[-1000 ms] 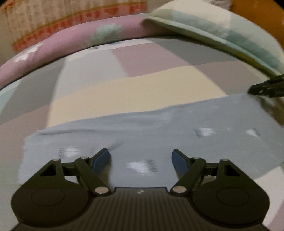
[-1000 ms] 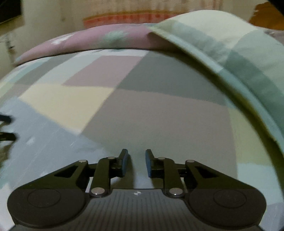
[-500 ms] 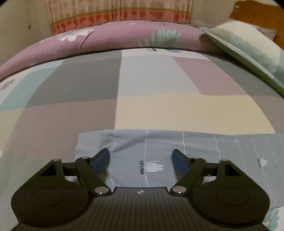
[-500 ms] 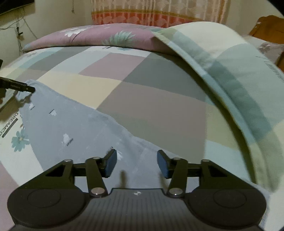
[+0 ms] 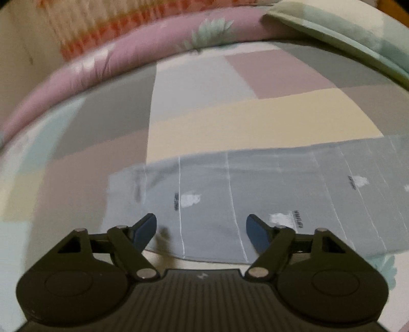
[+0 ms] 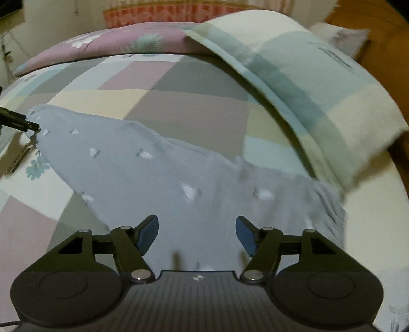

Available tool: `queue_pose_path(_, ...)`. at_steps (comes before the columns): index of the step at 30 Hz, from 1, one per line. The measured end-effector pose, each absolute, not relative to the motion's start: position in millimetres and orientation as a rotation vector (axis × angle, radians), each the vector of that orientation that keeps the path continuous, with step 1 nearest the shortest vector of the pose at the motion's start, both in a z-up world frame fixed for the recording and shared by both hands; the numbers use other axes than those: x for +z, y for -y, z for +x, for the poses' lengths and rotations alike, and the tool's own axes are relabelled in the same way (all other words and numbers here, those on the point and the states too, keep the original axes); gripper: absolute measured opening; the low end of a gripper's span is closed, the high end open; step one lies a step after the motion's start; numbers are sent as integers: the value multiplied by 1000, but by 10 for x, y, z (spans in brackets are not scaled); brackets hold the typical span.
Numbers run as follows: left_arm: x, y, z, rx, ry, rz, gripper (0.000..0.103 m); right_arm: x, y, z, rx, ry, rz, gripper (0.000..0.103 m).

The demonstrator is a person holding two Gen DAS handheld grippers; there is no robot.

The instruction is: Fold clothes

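Observation:
A grey-blue garment (image 5: 281, 184) with small white prints and thin white lines lies spread across the patchwork bed sheet (image 5: 255, 122). My left gripper (image 5: 201, 217) hovers over its left end near the front hem, jaws wide and opening a little, nothing between the pads. In the right wrist view the garment (image 6: 153, 178) runs from far left to a rumpled right end. My right gripper (image 6: 196, 217) hangs above that end, jaws opening, the cloth below them and not pinched. One of the left gripper's fingertips (image 6: 28, 124) shows at the garment's far left corner.
A pink floral quilt (image 5: 127, 58) lies rolled along the far side of the bed. A folded checked blanket (image 6: 319, 89) rises on the right, just beside the garment's rumpled end. A patterned curtain (image 6: 166, 12) and a pillow (image 6: 340, 35) sit behind.
My right gripper has gone from nearly shut to wide open and has drawn back, so the garment now lies under it. The left view has swung slightly; its jaws stay wide.

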State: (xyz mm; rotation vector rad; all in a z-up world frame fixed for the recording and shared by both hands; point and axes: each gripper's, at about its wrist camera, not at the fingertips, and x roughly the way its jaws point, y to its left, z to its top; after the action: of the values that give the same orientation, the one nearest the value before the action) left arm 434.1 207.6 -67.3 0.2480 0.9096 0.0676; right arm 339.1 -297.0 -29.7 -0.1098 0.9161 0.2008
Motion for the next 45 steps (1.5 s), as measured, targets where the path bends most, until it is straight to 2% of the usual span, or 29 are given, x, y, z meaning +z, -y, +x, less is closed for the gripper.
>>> queue_pose_path(8,-357,-1003,3691,-229,-840,356,79,-350,3506,2786,125,-913,31,75)
queue_pose_path(16,-363,-110,3407,-438,-802,432,79,-386,4167,3328,-6,-727,-6,74)
queue_pose_path(17,-384,-38,3404,-449,-802,438,79,-444,4314,3445,-12,-720,3,72)
queue_pose_path(18,-408,16,3420,-459,-803,441,79,-502,4460,3560,-18,-713,11,64)
queue_pose_path(21,-493,137,3476,-483,-814,434,79,-722,4829,3838,14,-727,53,54)
queue_pose_path(26,-641,291,3557,-526,-844,428,79,-936,4919,4054,201,-726,40,54)
queue_pose_path(28,-702,346,3589,-527,-852,433,79,-1017,4852,4113,199,-748,-23,39)
queue_pose_path(29,-733,369,3602,-529,-856,436,79,-1059,4824,4145,180,-760,-63,19)
queue_pose_path(31,-778,397,3612,-538,-864,441,79,-1039,4886,4159,164,-752,-41,17)
queue_pose_path(34,-815,419,3603,-543,-864,440,79,-1038,5008,4172,47,-745,9,17)
queue_pose_path(37,-814,424,3597,-541,-859,440,79,-1041,4974,4179,1,-756,-1,21)
queue_pose_path(39,-770,403,3606,-539,-854,433,79,-1014,4848,4196,-59,-779,-51,40)
queue_pose_path(45,-704,361,3629,-530,-835,406,79,-649,4626,3863,-31,-721,-53,44)
